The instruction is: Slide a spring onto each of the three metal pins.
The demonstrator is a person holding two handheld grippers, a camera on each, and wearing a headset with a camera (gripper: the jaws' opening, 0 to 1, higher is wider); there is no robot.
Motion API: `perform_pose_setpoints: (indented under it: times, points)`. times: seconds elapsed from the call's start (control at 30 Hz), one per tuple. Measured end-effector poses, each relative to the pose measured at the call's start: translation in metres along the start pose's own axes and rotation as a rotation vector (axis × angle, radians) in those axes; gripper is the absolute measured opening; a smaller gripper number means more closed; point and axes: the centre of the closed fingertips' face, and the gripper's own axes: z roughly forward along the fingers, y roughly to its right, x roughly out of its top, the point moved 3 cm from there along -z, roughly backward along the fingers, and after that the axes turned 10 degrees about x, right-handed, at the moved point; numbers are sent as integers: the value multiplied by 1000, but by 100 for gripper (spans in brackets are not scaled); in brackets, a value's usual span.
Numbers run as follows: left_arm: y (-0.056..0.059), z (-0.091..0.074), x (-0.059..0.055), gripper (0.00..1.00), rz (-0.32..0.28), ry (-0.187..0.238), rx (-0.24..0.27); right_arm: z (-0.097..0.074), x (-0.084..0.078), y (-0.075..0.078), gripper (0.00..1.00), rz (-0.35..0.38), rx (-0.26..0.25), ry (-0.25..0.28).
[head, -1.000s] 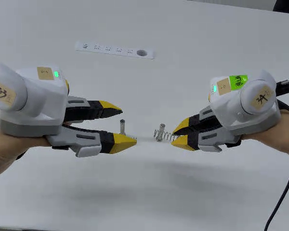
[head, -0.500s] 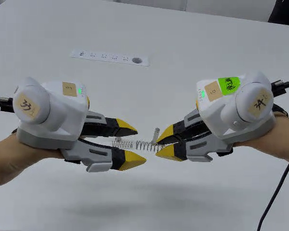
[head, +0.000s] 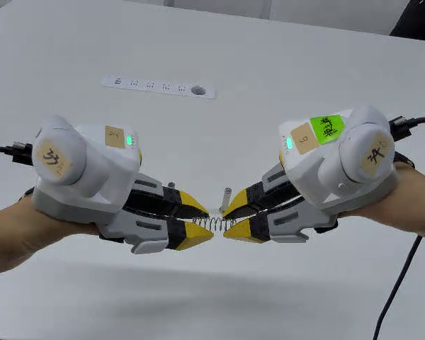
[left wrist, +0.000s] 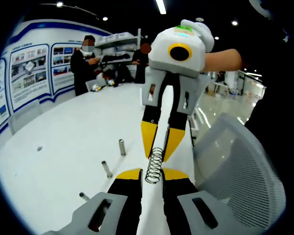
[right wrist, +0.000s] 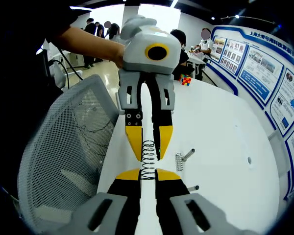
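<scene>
Half a second ago the left gripper (head: 204,224) stood well apart from its partner, with a long stretch of coil between them. Since then the two have closed in until their yellow tips nearly meet. This jaw pair was wide open a second ago; it has now narrowed onto the near end of the spring (head: 217,224), clamping it. The spring hangs above the table (head: 304,85), level, and only a short run of coils shows between the tips. In the left gripper view it runs straight ahead from that gripper's own jaws. The right gripper (head: 227,222) pinches the other end. It looks like a hand-over or a re-grip, with threading not yet begun. A pin (head: 227,195) stands just behind the spring, bare and untouched.
</scene>
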Motion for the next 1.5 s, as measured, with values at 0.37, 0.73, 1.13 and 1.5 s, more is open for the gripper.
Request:
perform_pose_setpoints:
  times: [0.37,0.73,1.13,1.5]
  points:
    - [4,2,0,11,52,-5,-12,-2,-1,-2,12,-22,4,-8]
    - [4,2,2,10,46,-2,-22,-4,-11,0,14,33,7,26]
    - [3,4,4,11,51,8,-38,-7,-6,1,11,101,32,125]
    - [4,6,7,11,73,17,-36,-22,13,-1,11,114,48,214]
